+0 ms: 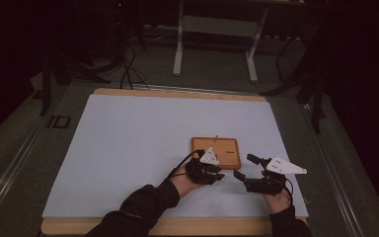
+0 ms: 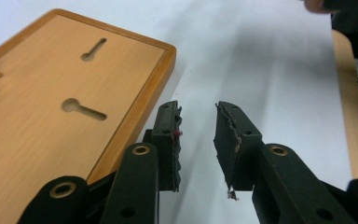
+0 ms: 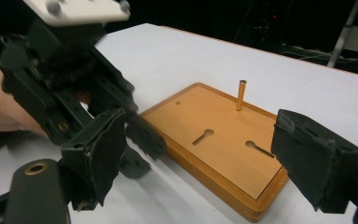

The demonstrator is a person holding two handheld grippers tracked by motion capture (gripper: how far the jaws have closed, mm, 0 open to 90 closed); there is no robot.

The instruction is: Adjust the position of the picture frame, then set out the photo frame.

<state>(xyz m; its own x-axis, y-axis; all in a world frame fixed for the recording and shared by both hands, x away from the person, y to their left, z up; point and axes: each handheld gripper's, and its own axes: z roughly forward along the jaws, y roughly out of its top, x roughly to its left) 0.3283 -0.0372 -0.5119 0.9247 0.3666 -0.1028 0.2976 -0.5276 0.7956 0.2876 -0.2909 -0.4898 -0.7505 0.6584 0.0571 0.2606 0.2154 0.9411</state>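
A flat wooden board (image 1: 225,149) with two keyhole slots and a thin upright peg (image 3: 241,94) lies on the white sheet right of centre. My left gripper (image 1: 219,173) hovers at the board's near edge, its jaws a short way apart with nothing between them; in its own view (image 2: 198,140) the board (image 2: 51,93) lies just left of the jaws. My right gripper (image 1: 243,166) is held right of the left one, jaws spread wide and empty. In the right gripper view (image 3: 200,126) it faces the board (image 3: 223,144), with the left gripper (image 3: 142,154) close at the left.
The white sheet (image 1: 128,148) covers a wooden table whose bare edge (image 2: 352,116) runs along the near side. Beyond the table's far edge stand a white metal frame (image 1: 217,29) and dark cables on the floor (image 1: 128,69).
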